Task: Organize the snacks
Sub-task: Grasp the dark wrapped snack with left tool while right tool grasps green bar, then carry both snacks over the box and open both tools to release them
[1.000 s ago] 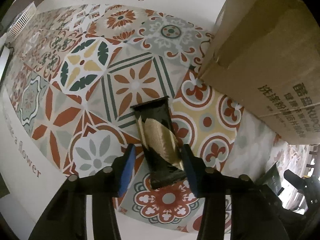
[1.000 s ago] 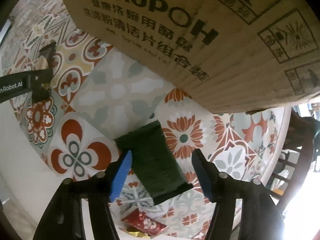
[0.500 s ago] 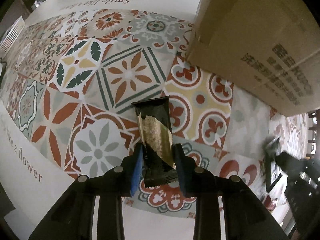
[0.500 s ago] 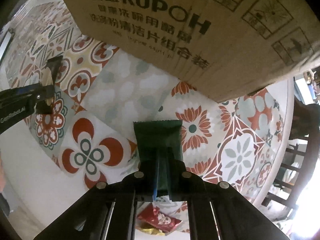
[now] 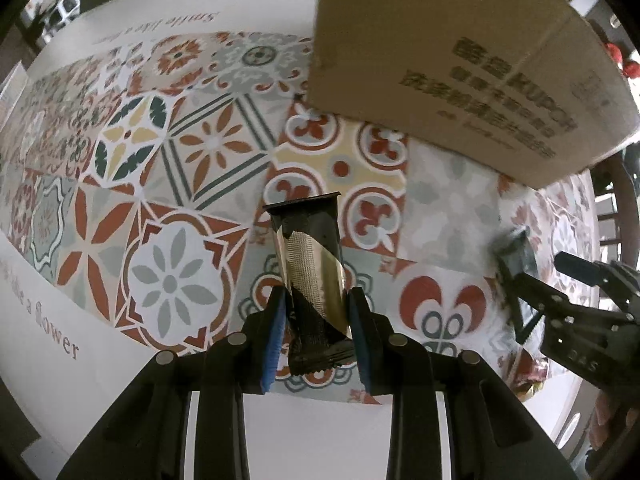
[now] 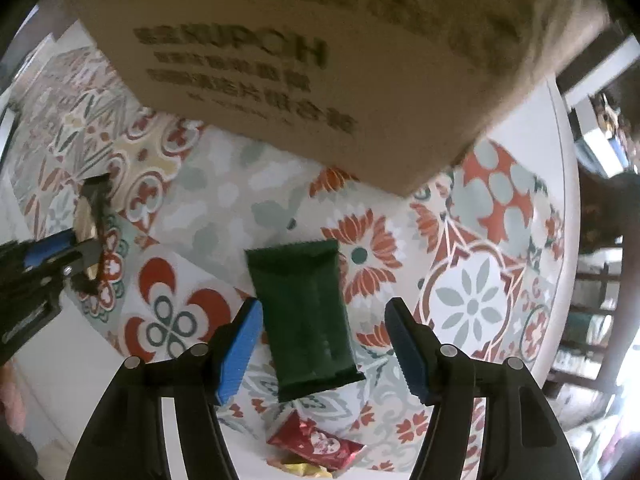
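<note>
My left gripper is shut on a black and gold snack bar and holds it above the patterned tablecloth. My right gripper is open, its blue pads either side of a dark green snack pack; I cannot tell whether the pack lies on the cloth. The cardboard box stands just beyond both grippers and fills the top of the right wrist view. The right gripper with the green pack shows at the right of the left wrist view. The left gripper also shows at the left edge of the right wrist view.
A red snack packet and a yellow one lie near the table's front edge below my right gripper. The patterned tablecloth stretches to the left. Chairs stand past the table's right edge.
My right gripper was shut on the green pack half a second ago and is open now. My left gripper closed on the black and gold bar and lifted it toward the box.
</note>
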### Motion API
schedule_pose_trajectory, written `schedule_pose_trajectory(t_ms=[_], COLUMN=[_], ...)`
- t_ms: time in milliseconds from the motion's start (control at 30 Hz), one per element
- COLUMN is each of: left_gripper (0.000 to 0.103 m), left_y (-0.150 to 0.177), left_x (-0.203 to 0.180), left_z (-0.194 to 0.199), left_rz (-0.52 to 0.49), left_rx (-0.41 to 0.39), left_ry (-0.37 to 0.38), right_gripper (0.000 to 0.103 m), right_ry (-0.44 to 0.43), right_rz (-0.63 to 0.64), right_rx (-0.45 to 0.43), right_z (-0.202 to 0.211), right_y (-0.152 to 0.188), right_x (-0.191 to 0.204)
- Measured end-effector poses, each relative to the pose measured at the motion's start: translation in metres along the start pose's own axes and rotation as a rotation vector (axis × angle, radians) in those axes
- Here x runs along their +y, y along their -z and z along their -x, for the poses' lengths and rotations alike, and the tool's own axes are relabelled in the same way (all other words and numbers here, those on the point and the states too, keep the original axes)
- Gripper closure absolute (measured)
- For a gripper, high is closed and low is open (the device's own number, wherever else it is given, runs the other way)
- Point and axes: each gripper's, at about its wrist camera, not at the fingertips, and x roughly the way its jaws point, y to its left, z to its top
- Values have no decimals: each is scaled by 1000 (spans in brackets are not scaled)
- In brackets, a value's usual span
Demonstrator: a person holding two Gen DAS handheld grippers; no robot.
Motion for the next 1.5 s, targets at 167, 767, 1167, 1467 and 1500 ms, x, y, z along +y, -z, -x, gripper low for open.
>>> schedule_pose_trajectory(t_ms=[167,767,1167,1467,1500], left_gripper=[72,72,72,72,72], left_y=[8,5,20,14,13], left_x=[-12,-35,-23,-23,-22], left_z=[7,42,92,150,153], left_rz=[-44,-170,-222,-237,-237], left_rx=[-12,-87,-209,-356,-365], left_ry=[32,61,112,151,158], right_gripper=[39,58,58,58,58], right_ry=[-32,-93,-85,-115,-117], right_rz=[-3,-159,-185,-195,-196], right_rx=[6,-136,-292,-405,-414], right_z=[-7,39,105,141,144], right_y=[8,56,62,57,57], right_x=[7,-21,-15,-1,-2])
